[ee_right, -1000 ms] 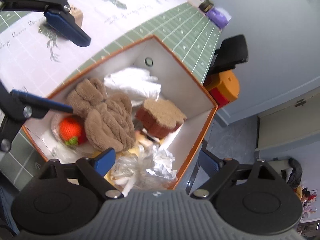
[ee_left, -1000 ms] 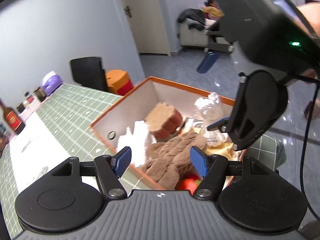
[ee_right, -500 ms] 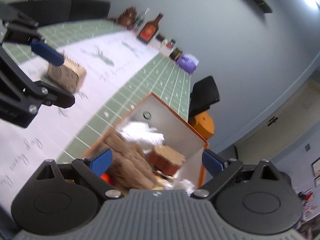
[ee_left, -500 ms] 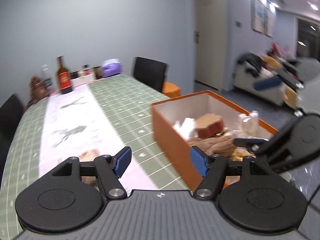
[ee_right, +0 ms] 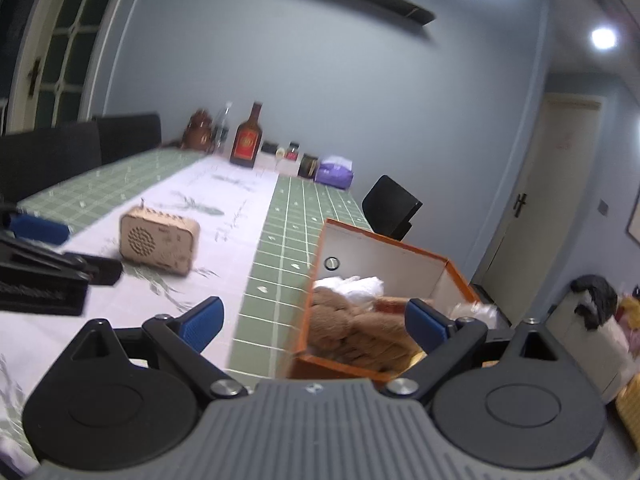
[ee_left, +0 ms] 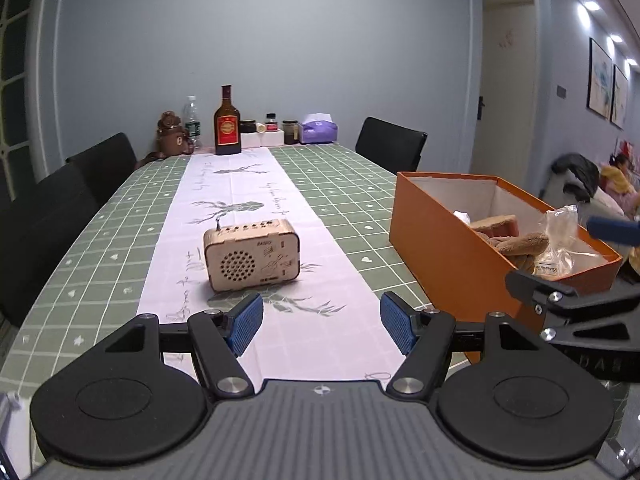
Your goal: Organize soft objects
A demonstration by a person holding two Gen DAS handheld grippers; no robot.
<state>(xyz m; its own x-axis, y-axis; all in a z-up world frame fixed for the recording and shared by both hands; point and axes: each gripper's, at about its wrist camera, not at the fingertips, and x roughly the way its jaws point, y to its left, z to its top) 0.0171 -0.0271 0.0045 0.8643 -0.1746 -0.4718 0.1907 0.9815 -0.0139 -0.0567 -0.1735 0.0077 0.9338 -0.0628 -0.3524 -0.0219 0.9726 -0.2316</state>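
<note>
Left claw (ee_left: 321, 323) spread empty, wooden radio (ee_left: 251, 254) ahead, orange box (ee_left: 448, 236) right

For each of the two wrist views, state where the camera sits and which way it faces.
Left wrist: sits behind the open left gripper, low over the table, facing down its length toward the wooden radio and far wall; the right gripper's fingers intrude at right.
Right wrist: sits behind the open right gripper, tilted, facing the orange box; the left gripper shows at left.
Shared: radio, box, brown bottle.
</note>
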